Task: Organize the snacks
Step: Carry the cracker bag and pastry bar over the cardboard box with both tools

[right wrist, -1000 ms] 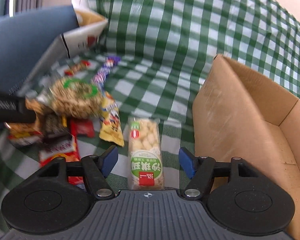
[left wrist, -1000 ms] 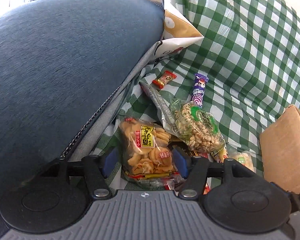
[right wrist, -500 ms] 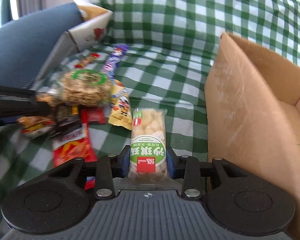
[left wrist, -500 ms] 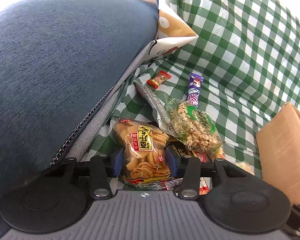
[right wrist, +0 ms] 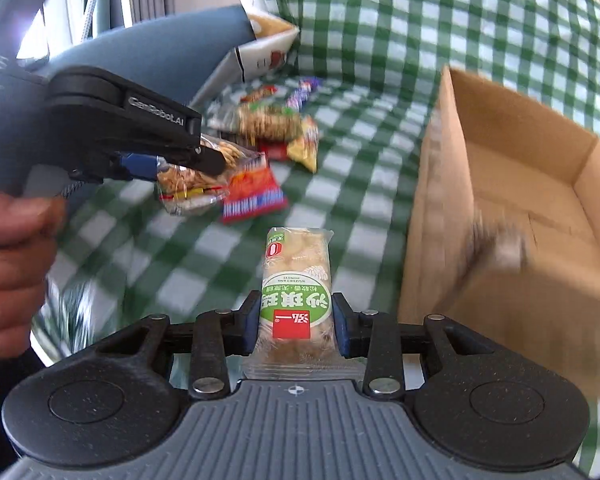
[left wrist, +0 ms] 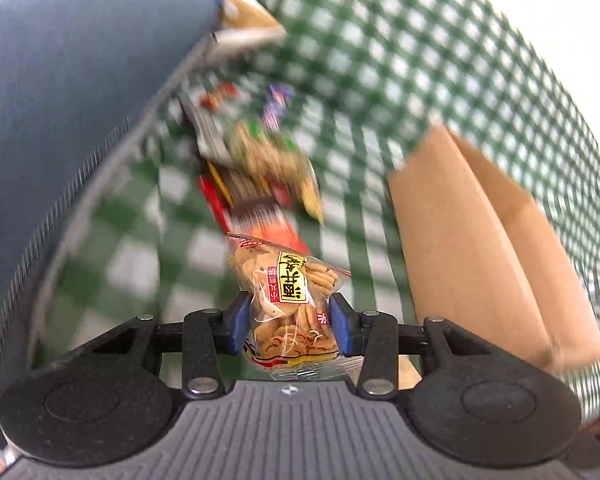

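My left gripper [left wrist: 288, 326] is shut on a clear cracker bag with a yellow label [left wrist: 290, 300] and holds it above the checked cloth; it also shows in the right wrist view [right wrist: 196, 180]. My right gripper [right wrist: 296, 330] is shut on a green-labelled pastry bar [right wrist: 296, 292], lifted off the cloth. An open cardboard box [right wrist: 520, 216] stands at the right, also in the left wrist view [left wrist: 472, 248]. Several loose snacks [right wrist: 268, 120] lie in a pile on the cloth beyond both grippers.
A blue cushion [left wrist: 72, 92] fills the left side. A white and tan paper bag [right wrist: 264, 48] leans at the back. A red snack packet [right wrist: 252, 194] lies near the left gripper. The green checked cloth [right wrist: 380, 40] covers the seat and back.
Both grippers closed on their snacks and lifted them off the cloth. The left gripper pulled back and swung right toward the box; the views are blurred from motion.
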